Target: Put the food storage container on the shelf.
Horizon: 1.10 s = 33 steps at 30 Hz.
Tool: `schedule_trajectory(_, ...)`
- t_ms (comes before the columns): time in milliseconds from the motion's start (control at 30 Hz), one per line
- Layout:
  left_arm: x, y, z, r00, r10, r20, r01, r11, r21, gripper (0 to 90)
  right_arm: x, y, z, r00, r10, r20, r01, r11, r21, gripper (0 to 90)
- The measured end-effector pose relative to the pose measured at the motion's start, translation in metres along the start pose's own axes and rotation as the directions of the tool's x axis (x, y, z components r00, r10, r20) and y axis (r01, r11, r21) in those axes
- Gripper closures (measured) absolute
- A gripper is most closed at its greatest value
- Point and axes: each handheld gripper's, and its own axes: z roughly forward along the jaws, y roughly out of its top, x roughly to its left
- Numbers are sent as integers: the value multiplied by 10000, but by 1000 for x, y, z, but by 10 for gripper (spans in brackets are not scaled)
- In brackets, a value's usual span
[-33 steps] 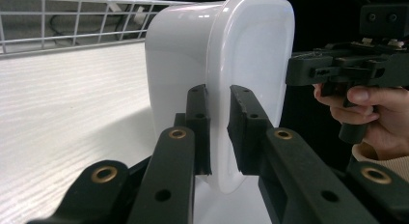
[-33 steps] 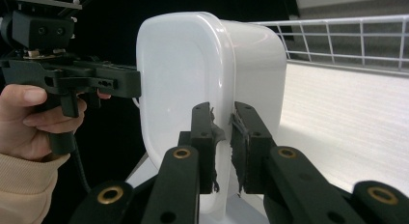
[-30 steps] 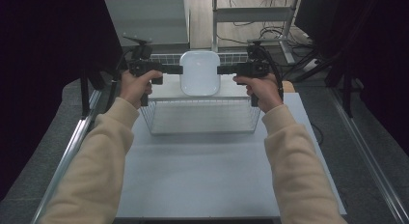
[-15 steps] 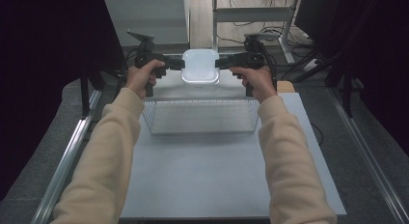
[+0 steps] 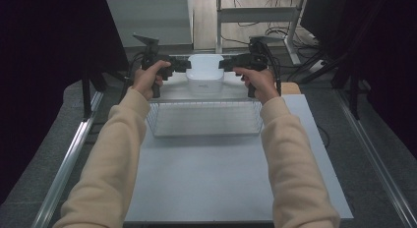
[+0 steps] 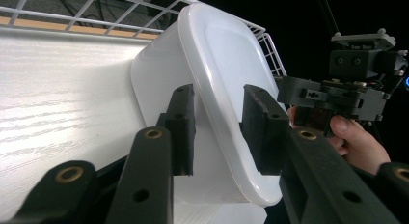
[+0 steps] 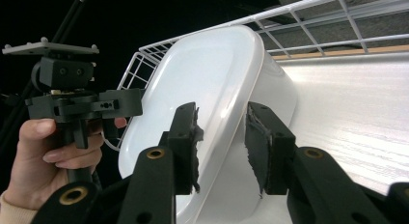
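A white lidded plastic container [image 5: 205,76] hangs in the air between both grippers, above the far rim of a white wire basket [image 5: 204,121]. My left gripper [image 5: 184,66] is shut on its left rim. My right gripper [image 5: 223,65] is shut on the rim opposite. In the left gripper view the black pads [image 6: 182,122] straddle the lid's edge of the container [image 6: 217,60], with the right gripper [image 6: 347,89] and a hand beyond. In the right gripper view the gripper [image 7: 223,113] clamps the same container [image 7: 212,69], and the left gripper [image 7: 82,103] is behind it.
The wire basket stands on the far half of a white table [image 5: 211,179]. Metal rails [image 5: 69,159] run along both sides of the table. Beyond the far edge are a metal frame [image 5: 255,12] and cables on the floor. Dark curtains close off left and right.
Both hands have carried the container away from the person, from over the basket to its far rim. Its front wall now shows in the high view, not just the lid.
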Motion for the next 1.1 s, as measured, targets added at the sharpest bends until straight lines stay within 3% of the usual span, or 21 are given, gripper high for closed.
schedule_trajectory(67,-2,-1,1,9996,119,-262,-120,9999,-25,586,3,-1,0,10000,-98,12,98,9999,-136,553)
schedule_trajectory(100,-4,-2,-1,9978,294,-602,-307,9993,-200,501,6,-1,-2,9993,-305,220,311,9991,-276,469)
schedule_trajectory(133,-4,-2,-1,9978,294,-602,-307,9993,-200,469,6,-1,-2,9993,-305,220,311,9991,-276,469)
schedule_trajectory(167,-7,-3,-6,9940,542,-951,-591,9970,-492,429,10,-2,-6,9968,-700,392,717,9965,-431,426)
schedule_trajectory(200,-7,-3,-6,9940,542,-951,-591,9970,-492,407,13,-3,-9,9927,-1052,588,1077,9933,-415,412)
schedule_trajectory(233,-12,-4,-13,9895,860,-1166,-948,9928,-726,390,15,-3,-13,9866,-1413,817,1446,9888,-359,396)
schedule_trajectory(267,-12,-4,-13,9895,860,-1166,-948,9928,-726,378,15,-3,-13,9866,-1413,817,1446,9888,-359,396)
schedule_trajectory(333,-20,-8,-23,9820,1319,-1351,-1465,9837,-1045,364,18,-6,-20,9722,-2045,1144,2082,9779,-210,373)
schedule_trajectory(433,-32,-19,-35,9675,1979,-1575,-2183,9679,-1247,343,24,-13,-35,9498,-2900,1178,2949,9552,-261,344)
schedule_trajectory(500,-34,-23,-38,9654,2065,-1593,-2275,9654,-1272,335,26,-15,-38,9448,-3065,1158,3117,9498,-289,338)
schedule_trajectory(533,-36,-27,-40,9598,2207,-1736,-2438,9617,-1253,331,28,-17,-41,9393,-3229,1156,3284,9440,-318,333)
schedule_trajectory(600,-39,-35,-44,9402,2599,-2202,-2878,9519,-1052,326,31,-24,-48,9263,-3611,1075,3678,9285,-504,328)
schedule_trajectory(633,-43,-43,-47,9195,2960,-2586,-3286,9399,-927,324,34,-30,-52,9186,-3834,961,3895,9195,-540,323)
schedule_trajectory(667,-43,-43,-47,9195,2960,-2586,-3286,9399,-927,323,34,-30,-52,9186,-3834,961,3895,9195,-540,323)
schedule_trajectory(733,-44,-50,-50,9132,3169,-2563,-3478,9337,-849,322,35,-37,-55,9064,-4117,946,4167,9082,-401,304)
schedule_trajectory(833,-47,-67,-56,8940,3559,-2722,-3881,9186,-738,319,37,-54,-60,8837,-4547,1113,4608,8868,-362,284)
schedule_trajectory(900,-48,-72,-58,8912,3673,-2662,-3981,9146,-709,318,37,-57,-61,8802,-4600,1165,4667,8837,-363,282)
schedule_trajectory(967,-50,-82,-60,8803,3913,-2682,-4216,9045,-640,315,36,-67,-64,8683,-4794,1271,4872,8725,-375,277)
schedule_trajectory(1000,-52,-92,-62,8658,4182,-2748,-4467,8934,-476,311,34,-76,-66,8579,-4951,1377,5044,8624,-418,277)
schedule_trajectory(1033,-52,-92,-62,8658,4182,-2748,-4467,8934,-476,309,32,-80,-68,8547,-4997,1403,5096,8593,-437,276)
schedule_trajectory(1100,-54,-103,-63,8532,4396,-2807,-4668,8837,-350,306,30,-85,-69,8517,-5043,1421,5145,8564,-443,275)
